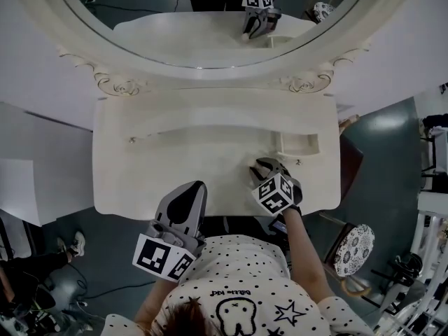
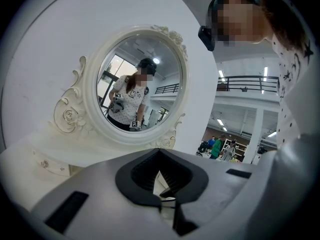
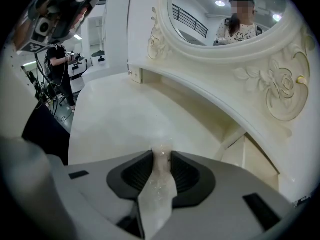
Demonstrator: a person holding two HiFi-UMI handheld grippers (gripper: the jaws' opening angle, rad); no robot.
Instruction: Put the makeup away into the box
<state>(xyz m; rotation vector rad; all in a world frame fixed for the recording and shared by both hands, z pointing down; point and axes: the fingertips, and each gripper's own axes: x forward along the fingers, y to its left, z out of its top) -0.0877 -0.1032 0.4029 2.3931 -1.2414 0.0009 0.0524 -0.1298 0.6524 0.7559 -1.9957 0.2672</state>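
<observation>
The right gripper [image 1: 266, 166] is pinching a pale, glittery makeup tube [image 3: 159, 181] between its pads, hovering low over the white dressing table [image 1: 175, 163] just in front of the open box [image 1: 299, 138]. The left gripper [image 1: 196, 187] is hanging at the table's front edge, its jaws pressed together on nothing.

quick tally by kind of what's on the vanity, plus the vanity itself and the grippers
grippers: 2 (left gripper, right gripper)
makeup item: 1, pale, between the right gripper's pads
box: 1, open
mirror: 1
vanity table: 1
total: 6
</observation>
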